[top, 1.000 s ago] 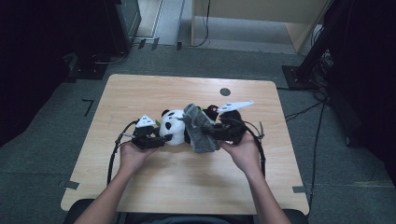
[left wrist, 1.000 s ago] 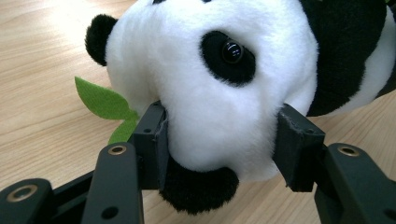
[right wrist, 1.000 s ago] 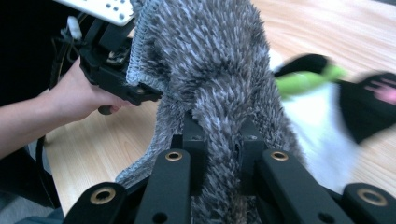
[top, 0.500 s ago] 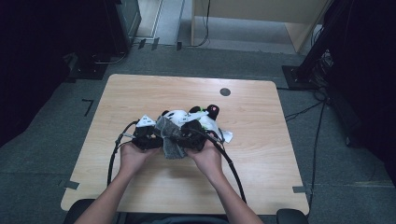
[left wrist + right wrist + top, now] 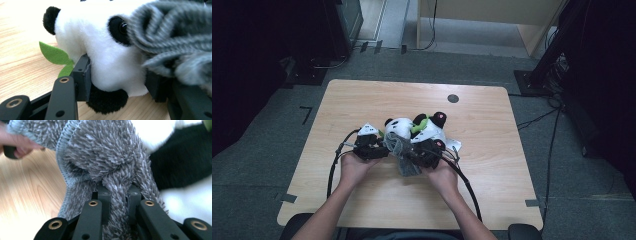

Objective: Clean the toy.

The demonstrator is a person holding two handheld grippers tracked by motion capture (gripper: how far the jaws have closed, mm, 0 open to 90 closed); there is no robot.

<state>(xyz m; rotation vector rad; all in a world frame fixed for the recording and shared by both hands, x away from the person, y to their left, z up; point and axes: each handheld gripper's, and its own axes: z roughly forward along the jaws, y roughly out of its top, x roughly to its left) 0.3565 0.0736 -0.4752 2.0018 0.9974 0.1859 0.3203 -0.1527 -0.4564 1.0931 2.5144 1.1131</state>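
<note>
Panda toy (image 5: 100,50): soft plush, glossy plastic eye
Grey cloth (image 5: 110,157): shaggy, ribbed edge
Tabletop (image 5: 362,100): smooth pale wood
Left tool (image 5: 117,82): matt black plastic

Panda toy (image 5: 404,128) lying mid-table (image 5: 492,170), cloth (image 5: 404,157) draped against its near side

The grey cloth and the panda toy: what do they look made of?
The grey cloth looks like chenille or microfibre: long shaggy tufts and a stitched edge, matte. The panda toy looks like short soft plush, white and black, with a glossy, probably plastic eye and flat green leaves, seemingly felt.
</note>
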